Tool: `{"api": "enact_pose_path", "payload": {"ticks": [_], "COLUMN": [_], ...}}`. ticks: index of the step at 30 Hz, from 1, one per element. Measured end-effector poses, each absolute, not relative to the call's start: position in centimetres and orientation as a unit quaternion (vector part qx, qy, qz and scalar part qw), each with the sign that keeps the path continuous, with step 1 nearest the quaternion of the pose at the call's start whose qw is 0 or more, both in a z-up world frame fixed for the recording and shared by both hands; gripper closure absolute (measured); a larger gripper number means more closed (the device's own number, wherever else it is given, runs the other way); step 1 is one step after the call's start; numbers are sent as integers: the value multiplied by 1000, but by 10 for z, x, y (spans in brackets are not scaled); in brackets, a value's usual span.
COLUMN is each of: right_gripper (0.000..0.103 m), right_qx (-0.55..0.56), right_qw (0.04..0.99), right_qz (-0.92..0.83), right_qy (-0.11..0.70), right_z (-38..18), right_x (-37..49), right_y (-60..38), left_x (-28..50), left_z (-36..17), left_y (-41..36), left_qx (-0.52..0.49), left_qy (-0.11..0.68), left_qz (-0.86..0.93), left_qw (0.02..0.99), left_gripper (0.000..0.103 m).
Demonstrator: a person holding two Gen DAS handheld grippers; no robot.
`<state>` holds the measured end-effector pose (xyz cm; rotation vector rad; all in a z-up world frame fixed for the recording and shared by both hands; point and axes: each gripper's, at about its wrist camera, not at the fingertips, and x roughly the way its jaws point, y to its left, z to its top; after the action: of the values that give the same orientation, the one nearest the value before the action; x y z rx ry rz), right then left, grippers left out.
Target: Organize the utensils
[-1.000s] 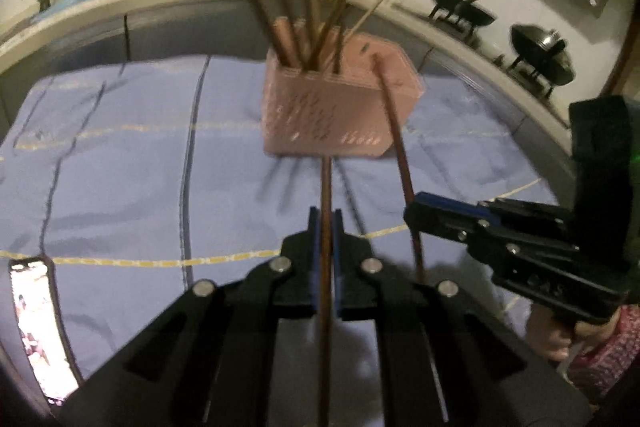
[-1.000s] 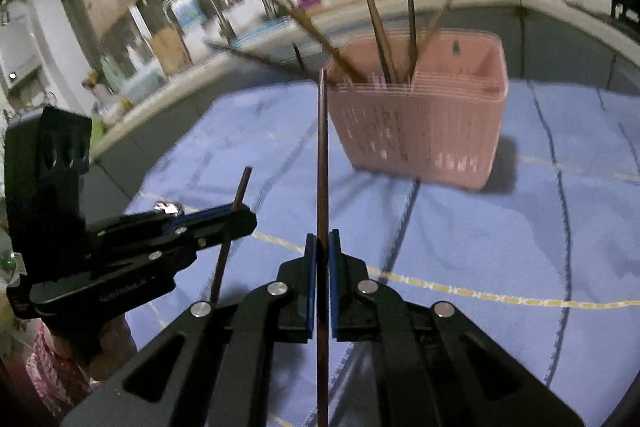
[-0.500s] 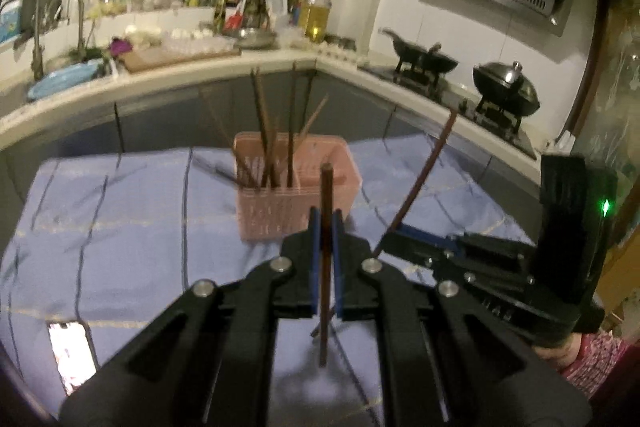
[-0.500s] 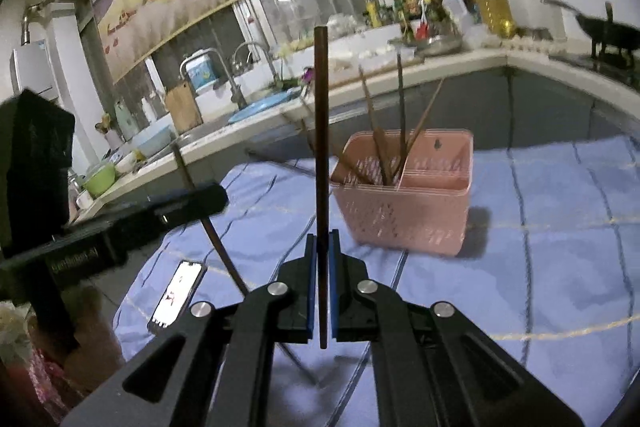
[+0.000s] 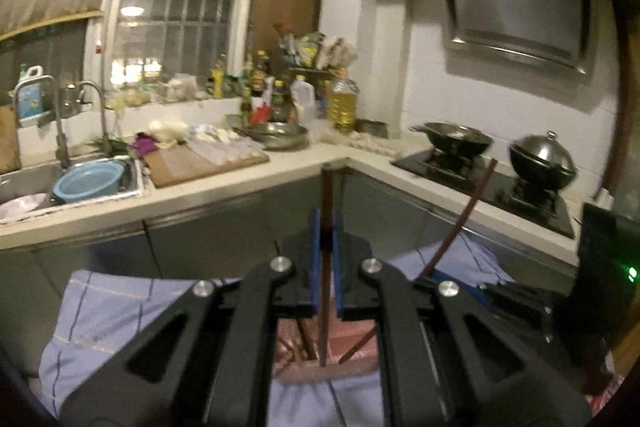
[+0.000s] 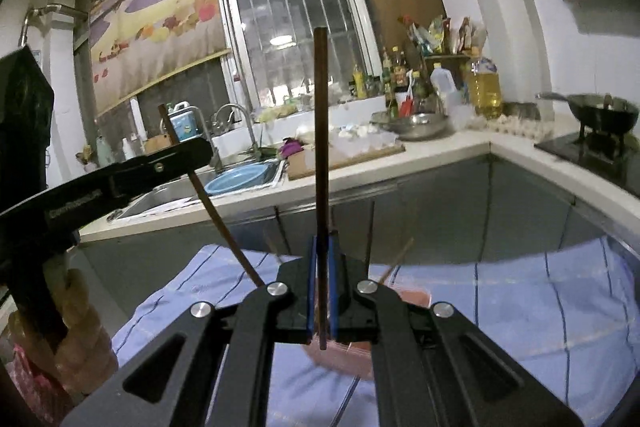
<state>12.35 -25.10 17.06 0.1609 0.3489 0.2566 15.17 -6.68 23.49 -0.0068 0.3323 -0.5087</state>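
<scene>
1. Two dark brown wooden chopsticks are in play: my left gripper [image 5: 327,267] is clamped on one chopstick [image 5: 326,211], held upright.
2. My right gripper [image 6: 321,287] is clamped on the other chopstick [image 6: 321,131].
3. Pink perforated plastic basket [image 5: 348,341], on the blue-clothed bench [image 6: 540,299], lies below both, already holding chopsticks.
4. Step, as I judge it: carrying to the basket. Next: lower each tip inside, then release.

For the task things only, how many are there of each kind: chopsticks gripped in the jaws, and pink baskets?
Chopsticks gripped in jaws: 2, one in the left gripper, the left chopstick, and one in the right gripper, the right chopstick.
Pink baskets: 1, the basket, mostly hidden behind the grippers.
Total: 3
</scene>
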Motion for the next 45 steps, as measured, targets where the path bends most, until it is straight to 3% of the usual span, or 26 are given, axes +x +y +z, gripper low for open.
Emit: {"api": "enact_pose_path", "payload": {"ticks": [5, 12, 14, 16, 18, 22, 24, 28, 34, 41, 45], "right_gripper": [97, 97, 96, 95, 95, 93, 88, 50, 44, 40, 40], "right_qx": [67, 47, 55, 72, 95, 119, 129, 154, 190, 248, 247], "right_qw": [971, 953, 942, 935, 936, 942, 945, 950, 949, 916, 916], "right_qz": [123, 133, 143, 147, 153, 166, 173, 182, 168, 131, 104], "right_qy": [195, 268, 300, 313, 304, 267, 246, 201, 187, 288, 299], "right_z": [153, 98, 86, 84, 91, 115, 127, 137, 107, 32, 21], "right_x": [156, 183, 187, 185, 175, 146, 127, 81, 20, -13, -30], "right_y": [-244, -230, -229, -230, -234, -242, -246, -255, -262, -258, -256], "left_x": [182, 211, 213, 205, 188, 151, 125, 76, 32, 25, 23], "left_z": [217, 160, 155, 159, 173, 201, 215, 221, 174, 101, 83], "left_y": [-79, -89, -89, -85, -79, -68, -59, -43, -23, -22, -18], "left_qx": [5, 14, 16, 12, 8, 0, -8, -9, 13, 60, 61], "left_qy": [172, 242, 254, 247, 222, 181, 153, 111, 133, 237, 260], "left_qz": [-225, -217, -218, -217, -219, -233, -237, -234, -200, -134, -119], "left_qw": [959, 946, 942, 944, 950, 955, 959, 966, 971, 960, 956], "left_gripper": [98, 97, 88, 68, 58, 49, 40, 32, 26, 26, 25]}}
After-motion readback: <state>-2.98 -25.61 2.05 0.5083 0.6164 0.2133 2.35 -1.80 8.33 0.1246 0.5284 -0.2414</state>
